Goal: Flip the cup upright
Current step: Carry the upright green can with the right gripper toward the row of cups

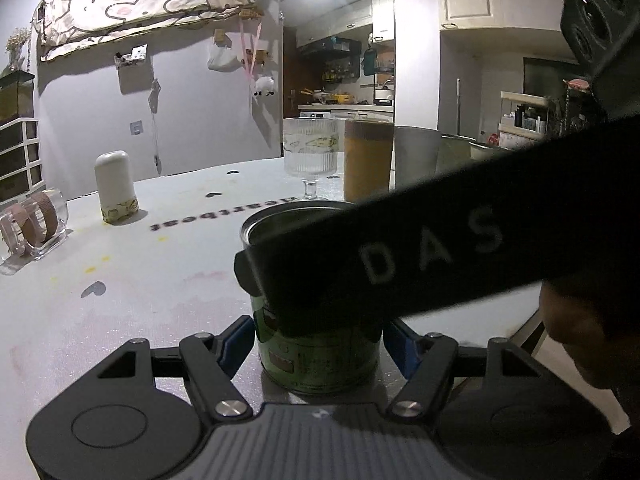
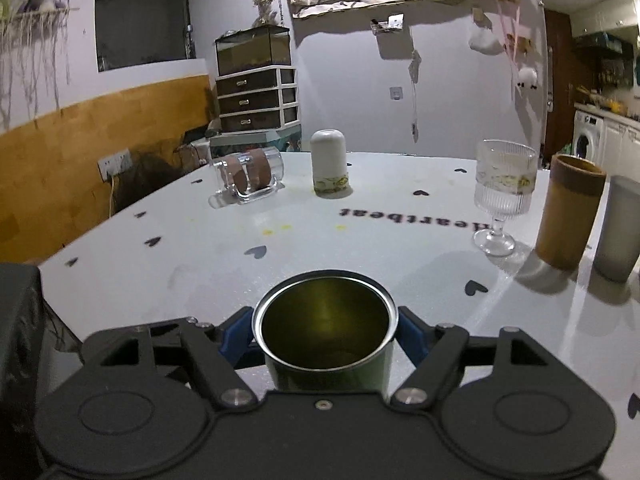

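One flip down, by the look of it. Judging the green metal cup as upright: mouth up in the right wrist view, dark inside open to the cam; in the left wrist view, base seemingly flat on the white table, though contact hard to confirm.

Right gripper: closed down to cup width, blue pads pressed on both sides just under the rim, so gripping the cup. Seen from the left cam as a black finger marked "DAS" crossing in front of the cup's upper half.

Left gripper: set around the same cup lower down, pads just beside the wall on each side. Can't tell whether touching or a hair off, so no call on clamped vs. loose.

Left for this cup, prob.: let go w/ both claws, back off w/o tipping it.

Elsewhere on the table, well apart from the green cup:
- white cup, mouth down, not flipped
- clear glass mug, lying on its side
- ribbed goblet, brown tumbler, frosted grey tumbler, all upright already

Guessing approx. two more flips to go if those count toward the job.
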